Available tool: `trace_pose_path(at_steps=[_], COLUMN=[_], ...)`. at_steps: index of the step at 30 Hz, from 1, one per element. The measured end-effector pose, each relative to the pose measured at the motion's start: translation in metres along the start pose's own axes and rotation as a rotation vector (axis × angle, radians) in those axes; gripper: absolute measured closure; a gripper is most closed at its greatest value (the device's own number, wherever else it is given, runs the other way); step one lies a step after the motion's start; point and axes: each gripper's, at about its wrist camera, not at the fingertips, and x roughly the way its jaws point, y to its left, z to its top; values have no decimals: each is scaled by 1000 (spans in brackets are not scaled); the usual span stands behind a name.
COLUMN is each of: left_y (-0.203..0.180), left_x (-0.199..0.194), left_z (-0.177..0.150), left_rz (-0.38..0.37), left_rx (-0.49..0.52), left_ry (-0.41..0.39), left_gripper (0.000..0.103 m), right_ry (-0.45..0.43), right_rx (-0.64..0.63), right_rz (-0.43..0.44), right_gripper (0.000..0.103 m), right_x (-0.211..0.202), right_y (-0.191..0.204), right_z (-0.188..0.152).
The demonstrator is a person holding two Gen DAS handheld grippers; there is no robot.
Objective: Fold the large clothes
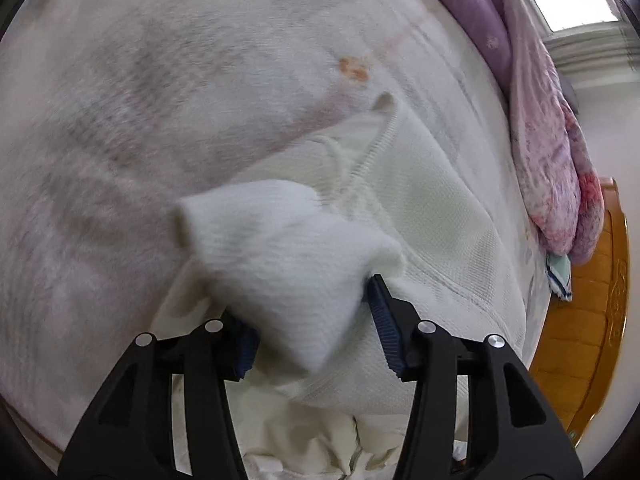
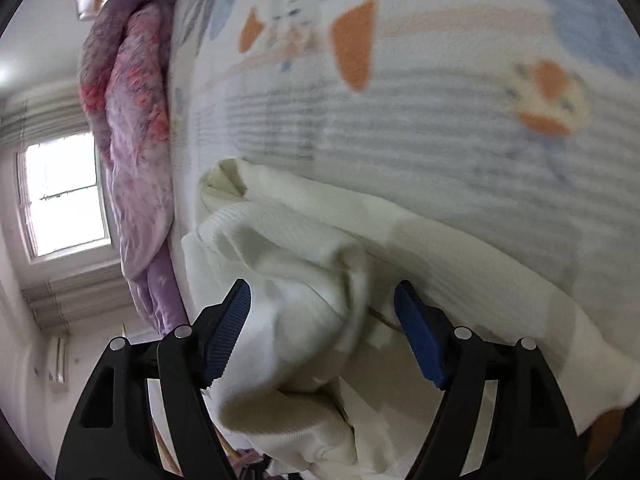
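- Holding a bunched corner of the cream knit garment (image 1: 420,208), the left gripper (image 1: 316,312) has its jaws spread wide with thick cloth filling the space between them; I cannot tell if the blue pads (image 1: 384,320) really press it.
- The right gripper (image 2: 322,332) also has its jaws wide apart, and a thick roll of the same garment (image 2: 304,280) passes between them.
- Beyond both jaws the rest of the garment lies on the printed bed sheet (image 2: 440,120).
- To do this step well, I think both hands should take less cloth, only one edge each.
- The pink quilt (image 2: 132,128) lies far beyond the left jaw of the right gripper, well apart.
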Motion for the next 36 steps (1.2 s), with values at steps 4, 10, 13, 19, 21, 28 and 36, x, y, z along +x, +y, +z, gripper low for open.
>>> trace_pose_path(at_steps=[4,10,13,19,21,28,36], left_y=[-16,-16,-6,36,50,67,100], left_x=[-10,-77,-108,-106,-76,-45,-76], left_z=[-4,-23,-42,-70,-77,-91,-108], left_rz=[35,-33,-38,-4,70,234,154], left_rx=[94,138,145,73,75,101,47], left_ry=[-29,-62,-56,13,62,3,-46], left_gripper=[94,95,95,93,91,18,18], right_ry=[17,23,32,81,112,127,-154], right_rx=[-133,-365,-386,-389,-434,-429,-753], right_rz=[5,35,66,-51,-144,-316,-560], right_gripper=[90,92,92,92,91,51,47], right_x=[-4,-62,-99,-105,-85,-57,-101], right_y=[21,58,61,27,10,-34,19], right_z=[3,-8,-13,-9,-8,-5,-34])
